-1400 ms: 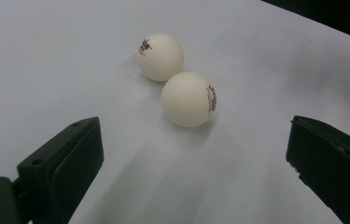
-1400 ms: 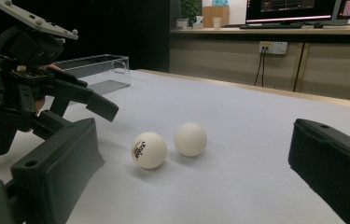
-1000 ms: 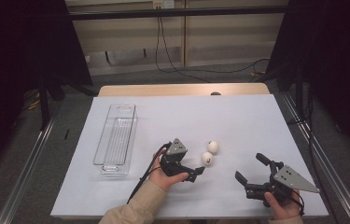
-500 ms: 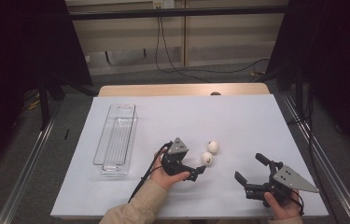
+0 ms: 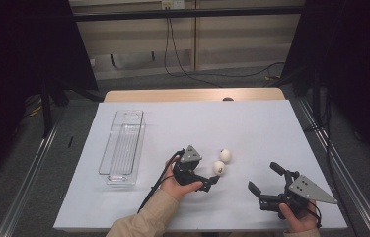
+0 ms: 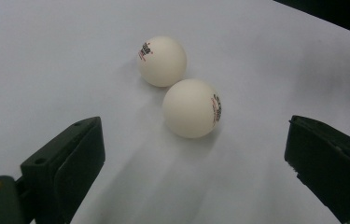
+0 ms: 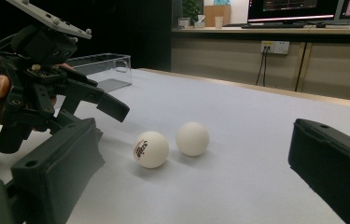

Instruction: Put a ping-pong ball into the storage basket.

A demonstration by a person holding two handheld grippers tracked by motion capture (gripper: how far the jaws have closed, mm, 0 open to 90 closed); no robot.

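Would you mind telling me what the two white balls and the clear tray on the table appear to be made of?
The two balls look like thin matte plastic, probably celluloid-type table tennis balls: smooth off-white shells with small printed logos and a soft sheen. The tray looks like clear rigid plastic, perhaps acrylic: the white table shows through its walls, and its edges catch bright highlights.

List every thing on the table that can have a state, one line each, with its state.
left gripper: open, jaws wide, aimed at the near ball, holding nothing.
right gripper: open, holding nothing, apart from both balls.
near ball: loose on the table, ungripped, close beside the other.
far ball: loose on the table, ungripped.
clear tray: upright, empty.
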